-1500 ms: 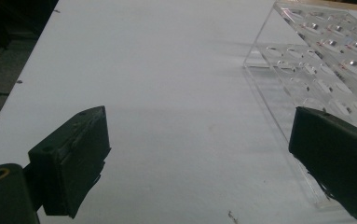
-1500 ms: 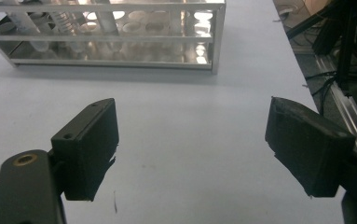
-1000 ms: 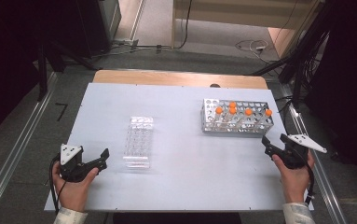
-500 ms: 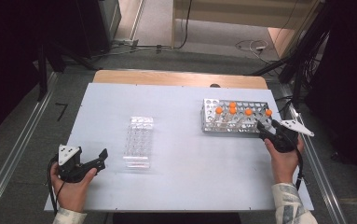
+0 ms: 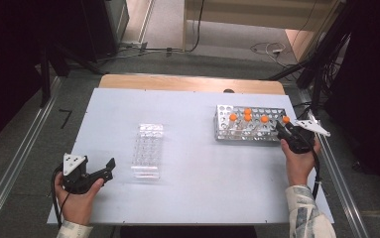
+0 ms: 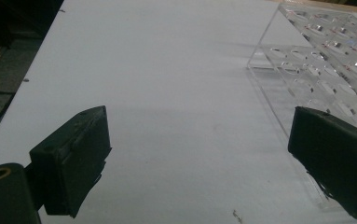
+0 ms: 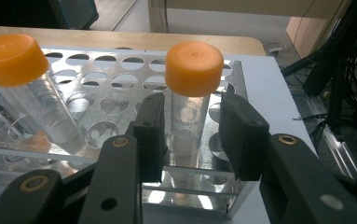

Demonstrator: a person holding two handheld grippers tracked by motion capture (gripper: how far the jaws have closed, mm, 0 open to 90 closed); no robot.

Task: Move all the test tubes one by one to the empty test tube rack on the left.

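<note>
Desk (image 5: 187, 198): pale blue-white top, wooden strip along the far edge.
Metal tube rack (image 5: 249, 135): at about 2 o'clock on the desk; perforated top, several orange-capped tubes standing in it.
Clear acrylic rack (image 5: 147, 150): near desk centre, toward 8 o'clock; its holes look unfilled.
Right gripper (image 7: 190, 135): at the metal rack's 3 o'clock end; jaws apart, one on each side of an orange-capped tube (image 7: 191, 98), a gap visible on the tube's right side.
Second capped tube (image 7: 27, 88): tilted, at 9 o'clock in the right gripper view.
Left gripper (image 5: 109, 167): at 8 o'clock on the desk, held low; jaws wide apart, nothing between them, clear rack just beside the right-hand jaw.
</note>
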